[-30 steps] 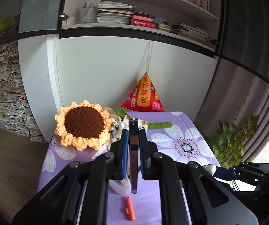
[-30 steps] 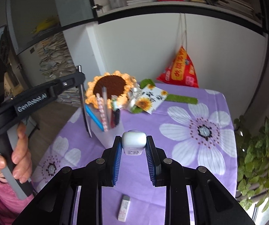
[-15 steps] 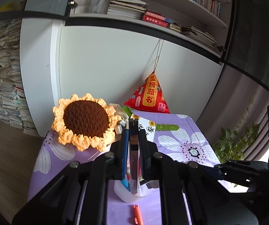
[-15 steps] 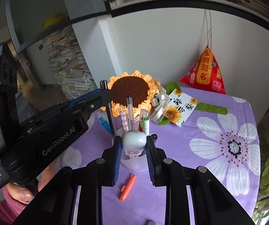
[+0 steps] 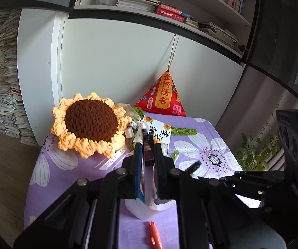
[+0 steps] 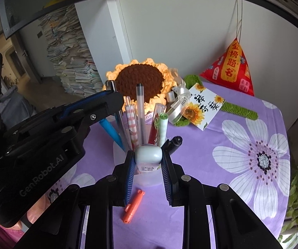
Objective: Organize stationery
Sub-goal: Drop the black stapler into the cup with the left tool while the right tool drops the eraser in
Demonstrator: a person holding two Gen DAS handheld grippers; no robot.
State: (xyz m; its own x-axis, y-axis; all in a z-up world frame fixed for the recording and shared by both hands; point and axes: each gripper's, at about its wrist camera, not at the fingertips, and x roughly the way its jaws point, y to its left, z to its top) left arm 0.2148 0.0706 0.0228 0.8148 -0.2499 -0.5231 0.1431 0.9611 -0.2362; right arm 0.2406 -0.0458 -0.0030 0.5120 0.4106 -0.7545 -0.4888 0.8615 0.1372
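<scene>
Left gripper (image 5: 148, 152): I clamp a dark flat strip (image 5: 148, 145) above the cup (image 6: 146, 178).
Right gripper (image 6: 148, 161): I grip a white eraser (image 6: 148, 154).
Obstacles: pens (image 6: 140, 112) crowd the cup.
Worktop (image 6: 200, 161): orange pen (image 6: 132, 205), sunflower (image 6: 140, 81).

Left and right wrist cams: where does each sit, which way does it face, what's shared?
Left wrist: on the left gripper, facing past its flat dark strip over the cup to the sunflower; right gripper at right.
Right wrist: on the right gripper, which holds a white case, looking down at the cup; left gripper and a hand at left.
Shared: cup, sunflower, orange pen, red pouch.
</scene>
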